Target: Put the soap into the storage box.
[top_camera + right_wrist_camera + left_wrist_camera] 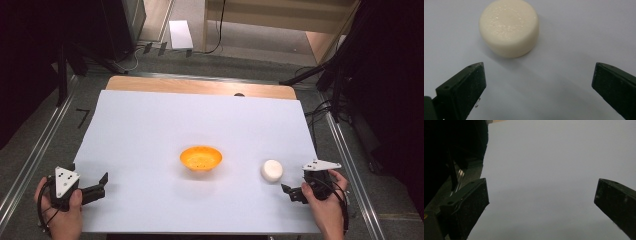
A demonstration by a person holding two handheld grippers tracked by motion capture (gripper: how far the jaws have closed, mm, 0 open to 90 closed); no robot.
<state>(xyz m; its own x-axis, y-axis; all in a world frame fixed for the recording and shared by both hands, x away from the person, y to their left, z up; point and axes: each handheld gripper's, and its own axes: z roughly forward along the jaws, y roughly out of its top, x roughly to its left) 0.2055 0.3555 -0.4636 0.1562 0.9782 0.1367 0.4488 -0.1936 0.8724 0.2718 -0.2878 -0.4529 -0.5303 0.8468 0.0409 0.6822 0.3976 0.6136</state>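
Observation:
A cream round puck-shaped block (271, 170) lies on the white sheet (150, 130), right of an orange bowl (201, 158) at the middle. My right gripper (292, 192) sits just right of and nearer than the block, open, apart from it. In the right gripper view the block (509, 27) lies flat ahead of the wide-spread jaws of that gripper (539, 82), nothing between them. My left gripper (97, 187) rests at the sheet's near left corner, open. In the left gripper view, bare sheet (549, 170) lies between the parted jaws of the left gripper (541, 202).
The white sheet covers a wooden table (200, 86) with metal rails (30, 160) along both sides. Dark stands and cables (320, 75) crowd the far corners. A white box (180, 34) lies on the floor beyond the table.

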